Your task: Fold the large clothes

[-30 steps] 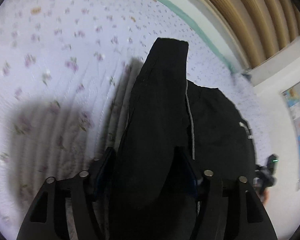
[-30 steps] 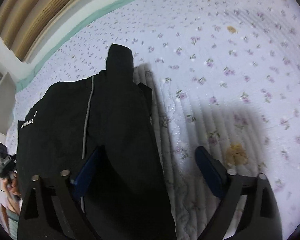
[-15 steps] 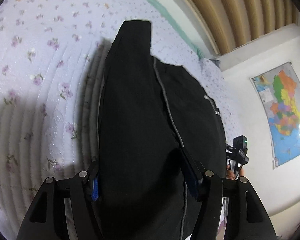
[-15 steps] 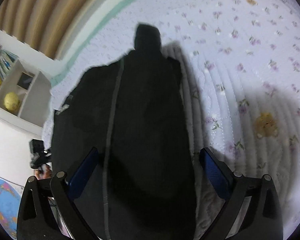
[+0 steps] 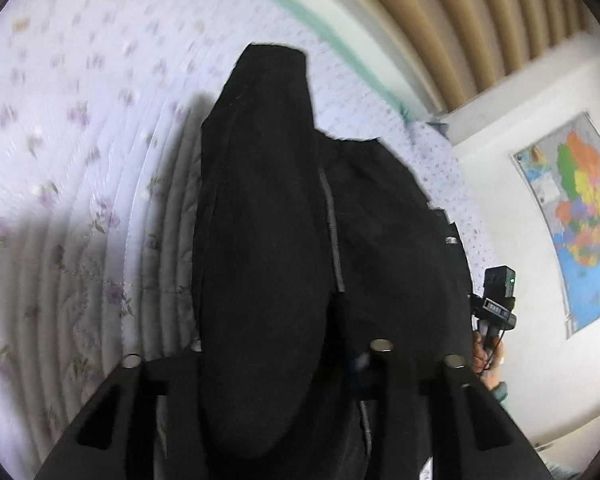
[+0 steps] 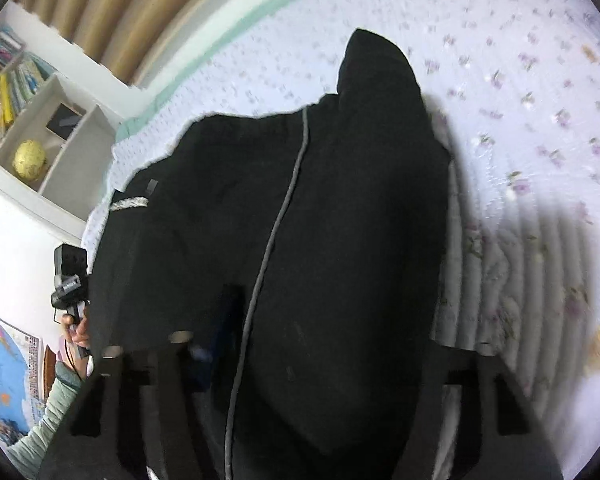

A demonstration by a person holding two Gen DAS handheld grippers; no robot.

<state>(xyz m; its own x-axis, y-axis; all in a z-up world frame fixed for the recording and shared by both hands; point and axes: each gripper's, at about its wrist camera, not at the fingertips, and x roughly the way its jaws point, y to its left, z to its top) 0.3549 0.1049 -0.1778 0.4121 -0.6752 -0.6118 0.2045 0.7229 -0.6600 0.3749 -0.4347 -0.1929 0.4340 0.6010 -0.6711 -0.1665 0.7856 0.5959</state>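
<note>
L gripper [image 5: 284,356]: jaws set apart w/ black garment [image 5: 260,260] bunched between them; cloth hides the pads, so can't tell if it's clamped or just draped.
R gripper [image 6: 332,344]: jaws wide, garment [image 6: 300,240] fills the gap and covers the R finger; blue pad [image 6: 220,332] of the L finger shows thru a fold. Grip: can't tell.
Garment: black, grey piping stripe [image 6: 276,232] running lengthwise; narrow end points away from both cams, wide part spreads toward the room side. White label patch [image 6: 130,203] near its far edge.
Edges: narrow tip ends short of the bed's green border [image 5: 300,4]; wide edge lies near the bed's side edge.
Bed [image 5: 60,120]: floral quilt, bare cloth beyond the garment on L cam's left and R cam's right; shadow falls beside garment.
Beyond: slatted headboard [image 5: 440,20], wall map [image 5: 576,220], shelf [image 6: 40,128] w/ yellow ball [image 6: 29,159].
</note>
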